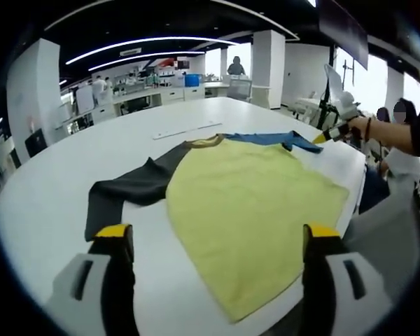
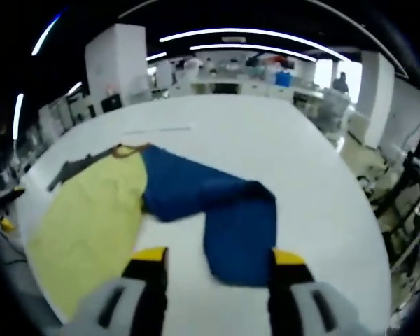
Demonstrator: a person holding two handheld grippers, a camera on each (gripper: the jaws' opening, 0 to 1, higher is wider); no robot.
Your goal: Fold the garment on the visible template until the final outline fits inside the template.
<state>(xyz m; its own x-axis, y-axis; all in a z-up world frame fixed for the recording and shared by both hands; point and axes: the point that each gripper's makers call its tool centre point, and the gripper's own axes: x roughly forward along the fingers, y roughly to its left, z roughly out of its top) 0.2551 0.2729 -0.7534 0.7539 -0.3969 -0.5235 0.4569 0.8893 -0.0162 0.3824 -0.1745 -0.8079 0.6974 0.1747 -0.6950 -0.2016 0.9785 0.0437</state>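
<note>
A yellow garment (image 1: pixel 252 210) with one dark sleeve (image 1: pixel 129 189) and one blue sleeve (image 2: pixel 231 210) is seen spread flat on the white desk (image 1: pixel 70 175), its hem at the near edge. The left hand-held gripper (image 1: pixel 213 245) is held with jaws spread wide above the hem, nothing pinched. The right hand-held gripper (image 2: pixel 220 269) is likewise spread, its jaws straddling the blue sleeve's cuff.
</note>
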